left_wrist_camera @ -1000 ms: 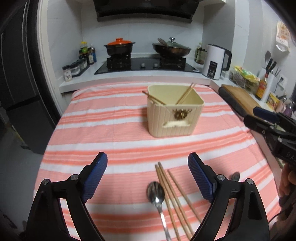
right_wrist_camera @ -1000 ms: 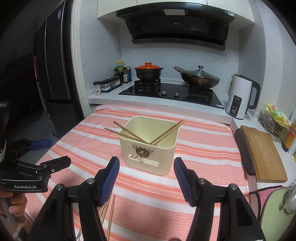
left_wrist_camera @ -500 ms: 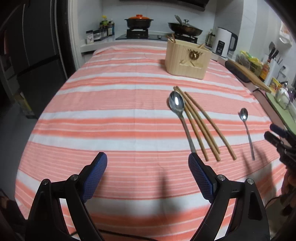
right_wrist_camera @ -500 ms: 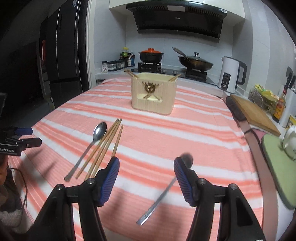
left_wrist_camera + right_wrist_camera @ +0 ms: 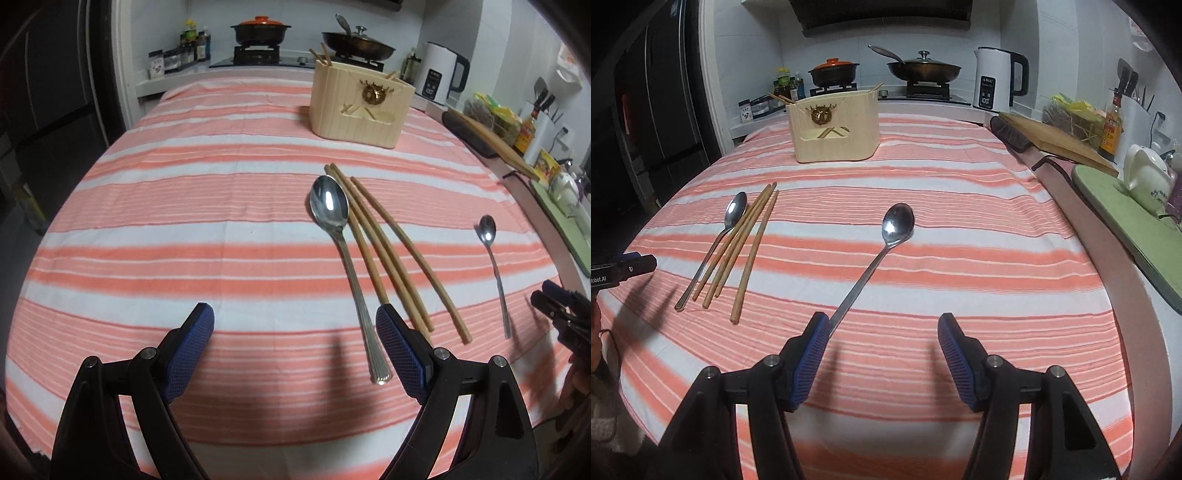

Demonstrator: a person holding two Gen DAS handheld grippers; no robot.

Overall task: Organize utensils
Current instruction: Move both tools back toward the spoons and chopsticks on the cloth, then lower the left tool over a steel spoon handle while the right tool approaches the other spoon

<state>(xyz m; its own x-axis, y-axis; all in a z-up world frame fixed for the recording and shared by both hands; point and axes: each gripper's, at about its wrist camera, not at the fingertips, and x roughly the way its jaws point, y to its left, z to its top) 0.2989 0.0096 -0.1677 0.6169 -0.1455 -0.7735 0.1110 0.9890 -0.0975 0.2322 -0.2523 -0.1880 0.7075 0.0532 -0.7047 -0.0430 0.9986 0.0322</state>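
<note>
Left wrist view
Left gripper [image 5: 291, 345]: jaws stand wide apart, hold nothing, above the striped cloth [image 5: 192, 206].
Large spoon [image 5: 345, 258]: at 1 o'clock from the gripper; long axis from 12 to 6, bowl far; the handle end lies beside the right pad.
Chopsticks [image 5: 388, 254]: just right of the large spoon, nearly parallel; one near end is hidden behind the pad.
Small spoon [image 5: 495, 269]: at 2 o'clock, bowl far.
Holder [image 5: 360, 105]: at 12 o'clock, chopstick tips stick out of it.
Right gripper [image 5: 554, 306]: cut off at the edge.

Right wrist view
Right gripper [image 5: 881, 349]: jaws partly open, empty.
Small spoon [image 5: 879, 254]: bowl at 12, handle end hidden behind the left pad.
Writing: "Robot.AI" on the left gripper [image 5: 628, 266], cut off.
Kettle [image 5: 995, 79]: display digits unclear.
</note>
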